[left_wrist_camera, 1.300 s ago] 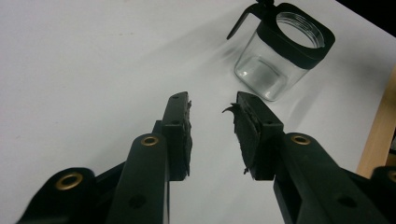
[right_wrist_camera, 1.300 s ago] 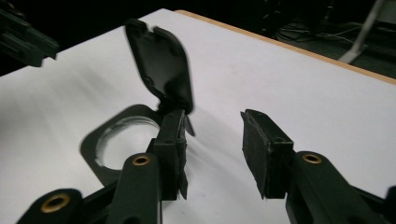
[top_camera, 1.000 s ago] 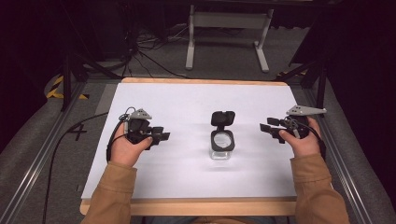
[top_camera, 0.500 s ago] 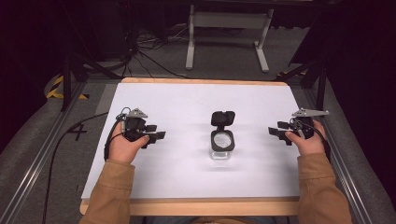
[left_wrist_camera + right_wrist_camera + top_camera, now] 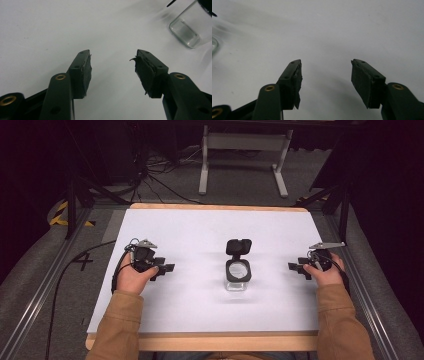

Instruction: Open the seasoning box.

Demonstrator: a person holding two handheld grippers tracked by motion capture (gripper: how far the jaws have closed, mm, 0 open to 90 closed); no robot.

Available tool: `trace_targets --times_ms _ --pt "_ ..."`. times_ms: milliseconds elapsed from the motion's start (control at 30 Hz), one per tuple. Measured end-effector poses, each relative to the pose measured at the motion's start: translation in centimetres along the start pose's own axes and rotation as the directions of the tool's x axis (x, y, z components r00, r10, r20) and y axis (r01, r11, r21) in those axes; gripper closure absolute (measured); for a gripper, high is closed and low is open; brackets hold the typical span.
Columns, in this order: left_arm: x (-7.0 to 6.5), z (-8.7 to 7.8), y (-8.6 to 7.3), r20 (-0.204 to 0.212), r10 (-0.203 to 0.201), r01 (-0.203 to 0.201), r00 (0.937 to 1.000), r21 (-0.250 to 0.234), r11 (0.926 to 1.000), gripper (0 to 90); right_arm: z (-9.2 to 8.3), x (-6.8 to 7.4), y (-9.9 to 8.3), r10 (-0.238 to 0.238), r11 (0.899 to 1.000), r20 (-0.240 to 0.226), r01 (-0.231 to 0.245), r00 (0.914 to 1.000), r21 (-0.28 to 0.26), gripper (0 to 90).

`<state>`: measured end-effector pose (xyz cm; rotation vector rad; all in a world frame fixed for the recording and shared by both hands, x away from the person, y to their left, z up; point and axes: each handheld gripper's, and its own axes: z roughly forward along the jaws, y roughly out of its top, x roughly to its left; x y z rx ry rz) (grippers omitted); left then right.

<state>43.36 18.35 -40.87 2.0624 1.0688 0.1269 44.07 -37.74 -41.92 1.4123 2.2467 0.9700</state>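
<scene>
At the middle of the white table [image 5: 200, 235] stands a small clear glass jar [image 5: 237, 275] with a black flip lid [image 5: 238, 246] hinged up and back, so the mouth is open. Nothing can be made out inside it from above; the left gripper view catches its clear base at the upper right corner [image 5: 186, 31], and it looks empty there too.

To either side, well apart from the jar, the two grippers rest low over the table, each pointing inward toward it. On the person's left, the left gripper [image 5: 167, 268] has its jaws spread wide with only bare table between the pads, and the same shows in its own view [image 5: 112, 67]. On the other side, the right gripper [image 5: 293, 267] is likewise spread wide and holds nothing [image 5: 325, 75].

Judging from this, the work on the jar is either not begun or at a pause: the lid is already up, neither gripper touches the jar, and whatever remains, likely closing the lid or lifting the jar, calls for one gripper to steady the glass while the other works the lid
</scene>
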Motion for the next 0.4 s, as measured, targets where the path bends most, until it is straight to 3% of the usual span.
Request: trace_targets --times_ms 200,400 --pt "0.16 0.35 -0.17 -0.003 0.001 -0.001 1.0000 0.017 0.9998 45.9 0.99 0.14 -0.51 -0.041 0.999 0.030 0.040 0.9987 0.036 42.6" --pt "-0.07 0.39 -0.07 0.007 0.003 -0.003 1.0000 0.013 0.9999 45.3 0.95 0.59 -0.23 -0.068 0.998 0.026 0.068 0.9973 0.003 42.5"
